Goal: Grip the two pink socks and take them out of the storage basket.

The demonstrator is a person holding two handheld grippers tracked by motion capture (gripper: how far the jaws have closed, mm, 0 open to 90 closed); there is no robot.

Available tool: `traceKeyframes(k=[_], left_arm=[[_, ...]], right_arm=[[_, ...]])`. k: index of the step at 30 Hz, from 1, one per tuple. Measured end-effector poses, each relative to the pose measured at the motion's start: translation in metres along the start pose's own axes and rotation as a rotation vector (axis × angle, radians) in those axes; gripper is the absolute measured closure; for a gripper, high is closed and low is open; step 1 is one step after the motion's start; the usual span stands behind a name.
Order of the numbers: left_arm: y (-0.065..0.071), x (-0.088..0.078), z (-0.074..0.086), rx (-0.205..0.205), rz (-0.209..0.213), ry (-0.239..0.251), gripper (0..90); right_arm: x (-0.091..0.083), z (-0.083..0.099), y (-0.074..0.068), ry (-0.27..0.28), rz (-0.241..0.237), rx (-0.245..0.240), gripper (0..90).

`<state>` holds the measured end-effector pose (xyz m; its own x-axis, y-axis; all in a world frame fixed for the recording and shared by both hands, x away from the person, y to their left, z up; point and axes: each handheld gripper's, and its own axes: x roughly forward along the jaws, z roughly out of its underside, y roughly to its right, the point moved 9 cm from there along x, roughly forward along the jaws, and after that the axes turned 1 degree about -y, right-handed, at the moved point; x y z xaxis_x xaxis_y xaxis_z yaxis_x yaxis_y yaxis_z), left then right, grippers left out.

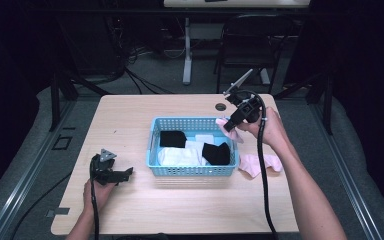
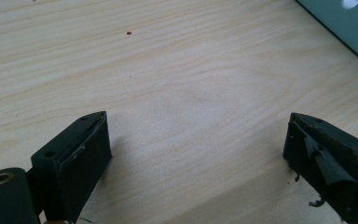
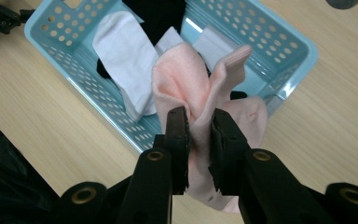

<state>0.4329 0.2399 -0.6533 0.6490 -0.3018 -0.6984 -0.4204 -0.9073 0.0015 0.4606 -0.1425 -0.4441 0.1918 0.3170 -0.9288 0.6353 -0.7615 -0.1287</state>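
The pink sock [image 3: 191, 88] is soft and folded, pinched tight between the fingers of the right gripper [image 3: 199, 135] above the near right corner of the blue basket [image 1: 155, 150]. In the basket lie white and black socks; a second pink sock [image 1: 260, 164] lies on the desk [image 1: 130, 115] beside it. The left gripper [image 2: 196, 154] rests low over the bare desk with its fingers wide apart, holding nothing.

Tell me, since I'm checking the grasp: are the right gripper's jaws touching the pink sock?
Touching. In the right gripper view the right gripper has both jaws pressed onto the bunched pink sock.

Blk chair [image 1: 252, 42] & cables [image 1: 145, 82] on floor behind wood table [image 1: 130, 125].
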Motion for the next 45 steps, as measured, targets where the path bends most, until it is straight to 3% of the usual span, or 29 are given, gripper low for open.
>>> traceKeyframes(k=[4, 11, 17, 20, 27, 45], left_arm=[[0.0, 0.0, 0.0, 0.0, 0.0, 0.0, 7.3], [0.0, 0.0, 0.0, 0.0, 0.0, 0.0, 7.3], [0.0, 0.0, 0.0, 0.0, -0.001, 0.0, 7.3], [0.0, 0.0, 0.0, -0.001, -0.001, 0.0, 7.3], [0.0, 0.0, 0.0, 0.0, -0.001, 0.0, 7.3], [0.0, 0.0, 0.0, -0.001, -0.001, 0.001, 7.3]], right_arm=[[-0.008, 0.006, 0.008, 0.004, 0.014, 0.015, 78.7], [-0.025, 0.024, 0.036, 0.009, 0.046, 0.065, 78.7], [-0.023, 0.036, 0.054, 0.008, 0.058, 0.103, 78.7], [-0.019, 0.044, 0.068, 0.016, 0.056, 0.14, 78.7], [-0.01, 0.056, 0.085, 0.008, 0.052, 0.192, 78.7], [0.022, 0.072, 0.106, -0.008, 0.05, 0.249, 78.7]])
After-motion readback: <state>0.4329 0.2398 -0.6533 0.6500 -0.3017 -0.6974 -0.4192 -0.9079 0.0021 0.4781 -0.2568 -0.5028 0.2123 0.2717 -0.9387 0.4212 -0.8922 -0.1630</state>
